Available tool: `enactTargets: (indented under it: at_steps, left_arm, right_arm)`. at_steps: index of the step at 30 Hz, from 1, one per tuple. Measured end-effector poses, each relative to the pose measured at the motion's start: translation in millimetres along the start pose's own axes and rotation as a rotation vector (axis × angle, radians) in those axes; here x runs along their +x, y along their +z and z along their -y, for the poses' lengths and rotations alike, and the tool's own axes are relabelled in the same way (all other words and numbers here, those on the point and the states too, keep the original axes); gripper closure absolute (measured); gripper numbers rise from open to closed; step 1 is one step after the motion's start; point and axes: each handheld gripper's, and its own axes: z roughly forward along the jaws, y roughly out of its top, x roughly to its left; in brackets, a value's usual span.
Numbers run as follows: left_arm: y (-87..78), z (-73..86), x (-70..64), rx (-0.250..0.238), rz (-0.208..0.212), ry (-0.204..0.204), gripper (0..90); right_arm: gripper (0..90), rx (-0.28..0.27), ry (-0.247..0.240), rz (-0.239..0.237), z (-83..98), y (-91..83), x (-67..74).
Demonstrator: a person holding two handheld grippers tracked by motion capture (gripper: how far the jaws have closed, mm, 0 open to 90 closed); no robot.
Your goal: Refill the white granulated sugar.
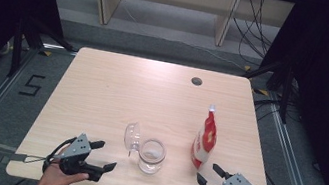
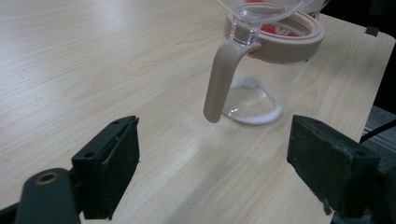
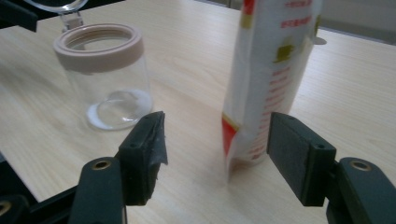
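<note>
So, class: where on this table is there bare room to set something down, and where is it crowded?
Free: the far half of the wooden table, behind the clear glass jar and red-and-white pouch. Crowded: the near edge around both.

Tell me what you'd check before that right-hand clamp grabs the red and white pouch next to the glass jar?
1. Right gripper jaws open: ok.
2. Red and white plastic pouch standing upright: ok.
3. Pouch lined up between the jaws: not ok, it sits ahead and toward one jaw.
4. Clear glass jar with beige rim, lid flipped open: ok.
5. Left gripper open, holding nothing: ok.
6. Pouch top cut open: cannot tell.
</note>
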Motion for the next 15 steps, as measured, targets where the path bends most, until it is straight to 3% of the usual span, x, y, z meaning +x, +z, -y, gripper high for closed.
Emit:
enactTargets:
  at_steps: [1,2,3,4,6,7,8,10,11,12,15]
  left_arm:
    - [0.5,-0.1,1.0,-0.002,0.009,0.014,16.6]
    - [0.8,-0.2,1.4,-0.002,0.012,0.021,16.6]
    - [1.0,-0.1,1.1,-0.002,0.010,0.019,16.6]
    - [1.2,0.5,-0.3,-0.002,0.008,-0.005,16.6]
    - [1.6,0.6,0.0,-0.004,0.010,-0.004,16.6]
    - [1.4,0.2,1.5,-0.003,0.012,0.017,16.6]
    - [1.0,0.0,1.5,0.003,0.004,0.017,16.6]
    - [0.7,0.0,2.1,0.006,0.005,0.022,16.6]
    - [0.9,0.6,1.2,0.006,0.001,0.000,16.6]
    - [1.0,0.8,1.1,0.005,0.001,-0.006,16.6]
    - [1.2,0.9,1.3,0.004,-0.001,-0.008,16.6]
  right_arm:
    - [37.2,-0.017,-0.033,-0.002,-0.3,2.7,-4.6]
    - [36.6,0.000,0.003,0.010,-0.4,1.8,-3.0]
    - [36.2,-0.010,-0.017,0.021,-0.6,3.8,-6.4]
    - [36.0,-0.011,-0.004,0.023,-0.7,5.1,-7.1]
    - [34.3,-0.012,0.013,0.031,-2.0,6.9,-8.3]
    - [33.6,-0.011,0.011,0.043,-3.1,8.6,-10.1]
    - [33.6,-0.028,-0.024,0.042,-4.0,11.8,-13.7]
    - [33.6,-0.026,-0.019,0.048,-5.0,14.8,-14.7]
    - [33.5,-0.023,-0.010,0.041,-5.4,16.4,-14.7]
    - [33.4,-0.025,-0.033,0.041,-6.1,19.4,-16.8]
    - [33.3,-0.023,0.006,0.051,-6.9,22.8,-14.9]
